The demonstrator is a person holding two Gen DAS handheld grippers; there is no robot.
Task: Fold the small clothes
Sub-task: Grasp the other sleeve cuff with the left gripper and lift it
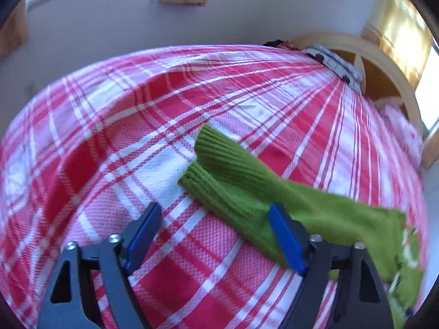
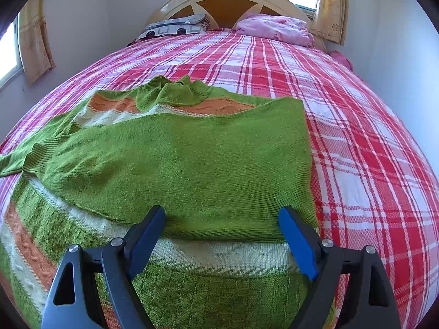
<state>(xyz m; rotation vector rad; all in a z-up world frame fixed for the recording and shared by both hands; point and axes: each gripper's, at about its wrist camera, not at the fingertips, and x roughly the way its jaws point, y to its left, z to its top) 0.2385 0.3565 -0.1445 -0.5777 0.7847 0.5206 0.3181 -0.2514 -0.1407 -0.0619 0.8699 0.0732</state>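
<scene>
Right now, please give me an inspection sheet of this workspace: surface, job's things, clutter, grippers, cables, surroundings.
Surface: bed with a red and white plaid cover, lying fairly smooth.
Job's things: green sweater spread on the cover, one side folded over its striped front; both sleeve cuffs lie side by side.
Clutter: pink bundle and patterned pillow at the headboard.
Grippers: left gripper open beside the sleeves, holding nothing; right gripper open over the sweater, holding nothing.
Cables: nothing seen.
Surroundings: wooden headboard, white walls, yellow curtains, bright windows.
</scene>
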